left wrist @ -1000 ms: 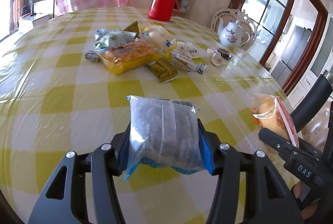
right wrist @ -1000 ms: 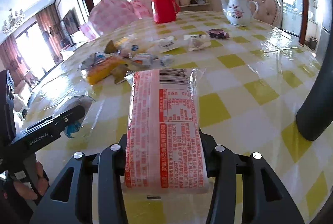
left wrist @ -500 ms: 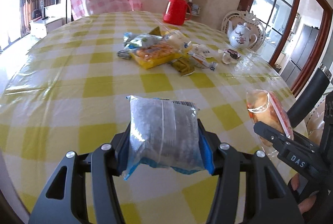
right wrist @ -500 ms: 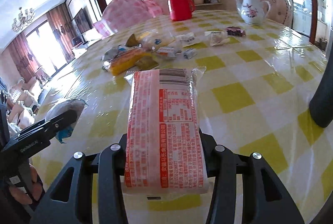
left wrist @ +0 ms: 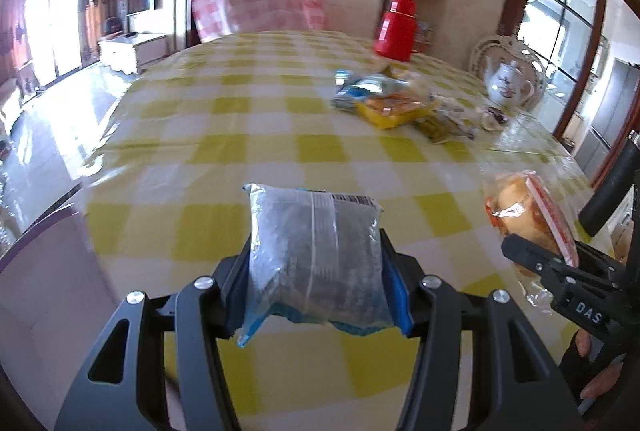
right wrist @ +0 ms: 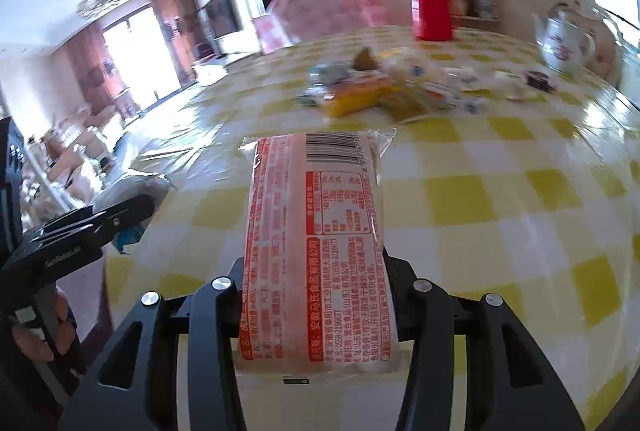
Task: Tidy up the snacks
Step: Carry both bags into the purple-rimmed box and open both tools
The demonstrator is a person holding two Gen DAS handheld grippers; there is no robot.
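Left gripper [left wrist: 314, 271] clamps a grey packet [left wrist: 312, 251], right gripper [right wrist: 314, 291] a red packet [right wrist: 316, 243]; carry both level, short of the snack pile [left wrist: 400, 103].

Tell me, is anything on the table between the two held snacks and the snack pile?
Nothing visible. Only bare checked tablecloth lies between the grey packet, the red-printed packet and the snack pile.

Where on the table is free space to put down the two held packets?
The checked cloth between both tongs and the snack pile is bare, also left of the pile. Around the pile toward the teapot it is crowded.
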